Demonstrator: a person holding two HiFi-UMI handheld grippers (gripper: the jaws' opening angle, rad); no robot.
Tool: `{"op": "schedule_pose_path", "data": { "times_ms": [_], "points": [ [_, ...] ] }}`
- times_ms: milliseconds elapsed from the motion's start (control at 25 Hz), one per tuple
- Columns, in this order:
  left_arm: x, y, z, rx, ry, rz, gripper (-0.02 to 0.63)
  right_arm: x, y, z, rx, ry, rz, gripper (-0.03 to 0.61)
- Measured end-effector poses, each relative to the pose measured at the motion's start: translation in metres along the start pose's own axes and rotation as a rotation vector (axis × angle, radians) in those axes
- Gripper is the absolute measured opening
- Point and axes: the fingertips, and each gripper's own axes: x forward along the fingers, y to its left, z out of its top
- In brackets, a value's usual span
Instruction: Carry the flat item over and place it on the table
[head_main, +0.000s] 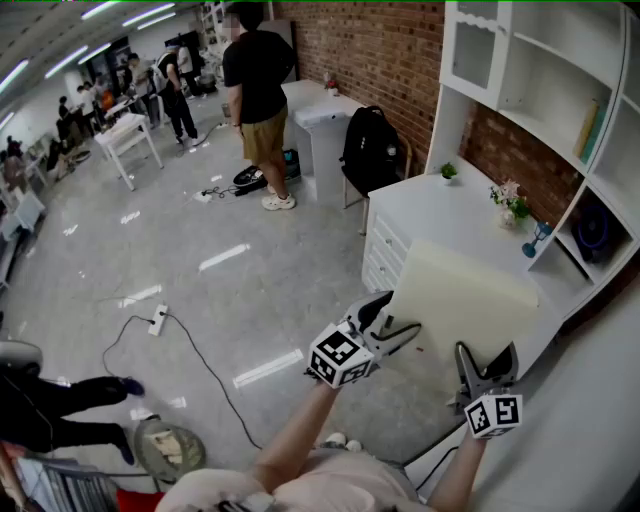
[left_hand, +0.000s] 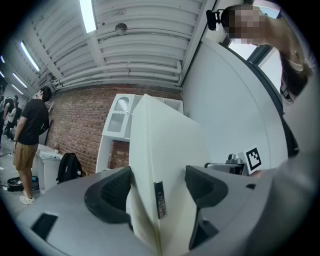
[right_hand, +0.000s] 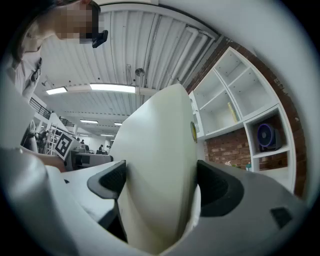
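Cushion: cream and flat, right of centre, over the white table's near end.
Left claw: clamped on its edge.
Right claw: clamped likewise.
Advice: lowering both ends together looked best.

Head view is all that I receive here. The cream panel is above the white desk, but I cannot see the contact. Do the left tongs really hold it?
Observer: Yes. In the left gripper view the left tongs are closed on the cream panel and press on both of its faces.
Operator: And the right tongs?
Observer: The same. The right gripper view shows the right tongs clamped on the panel, one side on each face.
Operator: Is there anything on the panel's edge?
Observer: A small grey tab sits on the edge, inside the left tongs.
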Motion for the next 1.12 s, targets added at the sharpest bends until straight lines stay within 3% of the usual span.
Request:
{"op": "schedule_pose_path", "data": {
  "times_ms": [1120],
  "points": [
    [-0.003, 0.041, -0.015, -0.049, 0.011, -0.025, 0.336, 0.032, 0.014, -0.020, 0.022, 0.023, -0.003, 0.457]
  ]
}}
